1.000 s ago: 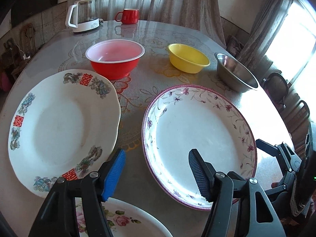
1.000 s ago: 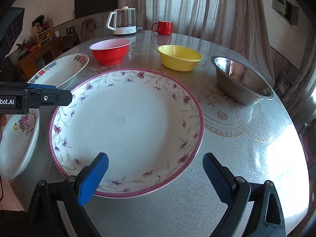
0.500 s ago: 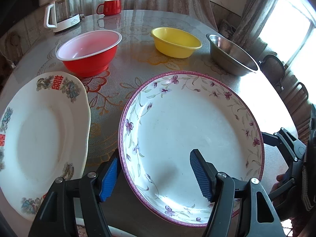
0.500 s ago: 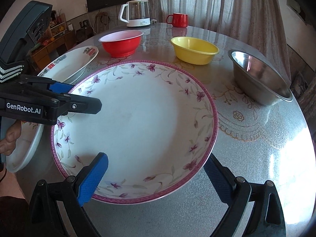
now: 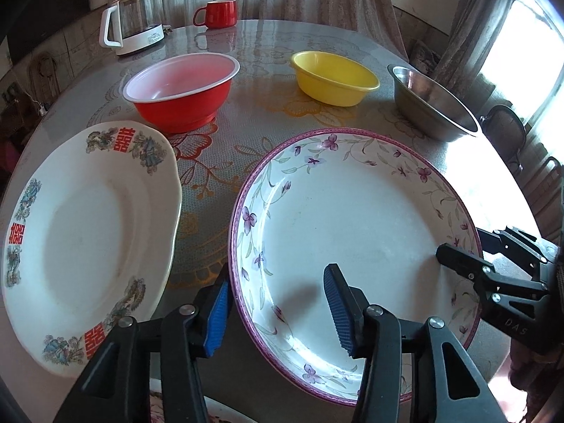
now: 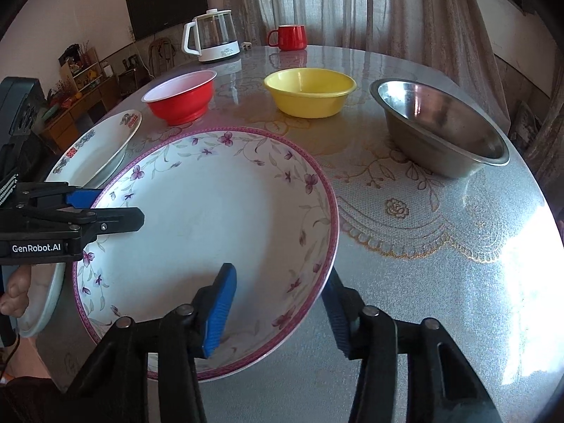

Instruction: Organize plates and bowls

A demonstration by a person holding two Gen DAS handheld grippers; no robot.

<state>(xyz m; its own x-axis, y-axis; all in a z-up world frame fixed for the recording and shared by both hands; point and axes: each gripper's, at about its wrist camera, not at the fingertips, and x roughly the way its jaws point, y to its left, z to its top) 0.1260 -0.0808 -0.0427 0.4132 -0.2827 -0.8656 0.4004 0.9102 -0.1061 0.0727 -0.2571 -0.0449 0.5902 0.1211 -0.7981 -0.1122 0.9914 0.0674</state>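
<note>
A white plate with a purple flowered rim (image 5: pixel 352 232) (image 6: pixel 211 225) lies on the round table (image 6: pixel 423 282). My left gripper (image 5: pixel 278 317) (image 6: pixel 105 208) straddles its left rim, one pad outside the edge and one over the plate's floor. The jaws are closing and the pads do not press on the plate. My right gripper (image 6: pixel 278 317) (image 5: pixel 465 243) straddles the opposite rim, its blue pad over the plate's inside and the other finger outside, below the edge. Its jaws are closing too, without pressing on the plate.
A white plate with red characters (image 5: pixel 88 239) lies to the left, and a rose-patterned plate (image 6: pixel 38 303) at the near edge. Behind stand a red bowl (image 5: pixel 183 95), a yellow bowl (image 5: pixel 335 77), a steel bowl (image 5: pixel 433 105), a kettle (image 5: pixel 134 21) and a red mug (image 5: pixel 218 14).
Both grippers' jaws have narrowed. The left gripper came from the gap between the plates onto the flowered plate's rim. The right gripper's left finger moved from outside the plate to over it.
</note>
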